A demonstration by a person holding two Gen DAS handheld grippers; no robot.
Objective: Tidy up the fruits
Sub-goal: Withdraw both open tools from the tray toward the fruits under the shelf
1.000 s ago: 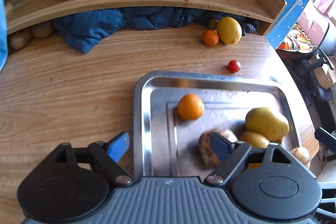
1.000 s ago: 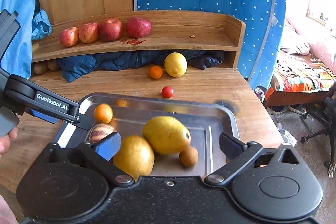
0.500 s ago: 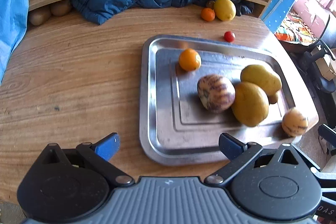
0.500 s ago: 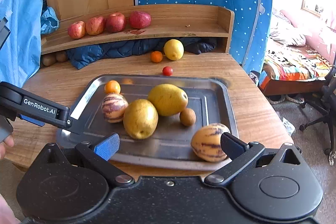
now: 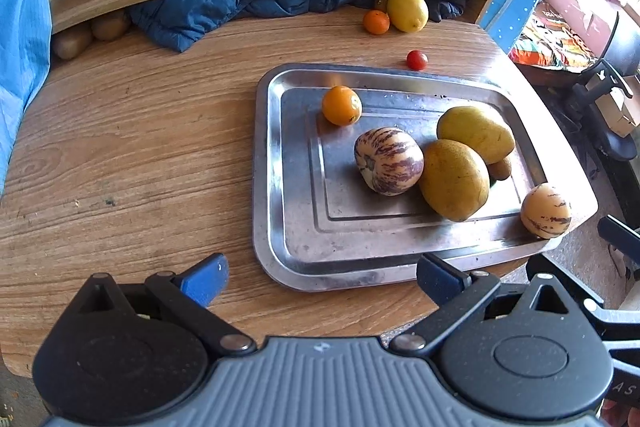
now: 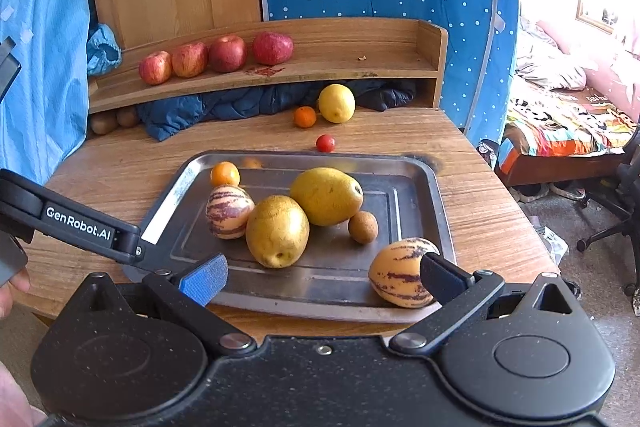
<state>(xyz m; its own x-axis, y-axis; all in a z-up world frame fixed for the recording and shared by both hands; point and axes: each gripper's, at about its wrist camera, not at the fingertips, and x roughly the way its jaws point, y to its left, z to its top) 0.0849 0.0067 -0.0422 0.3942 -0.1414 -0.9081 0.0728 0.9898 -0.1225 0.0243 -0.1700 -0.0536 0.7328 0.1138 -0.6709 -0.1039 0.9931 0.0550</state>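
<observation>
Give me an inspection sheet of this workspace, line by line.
Surface: wooden table, metal tray at its near edge.
Job's things: tray holds orange, two striped melons, two yellow fruits, small brown fruit; four apples on shelf; lemon, tomato on table.
Clutter: blue cloth under shelf.
Grippers: left gripper and right gripper open, empty.
Cables: nothing seen.
Surroundings: bed, office chair.
</observation>
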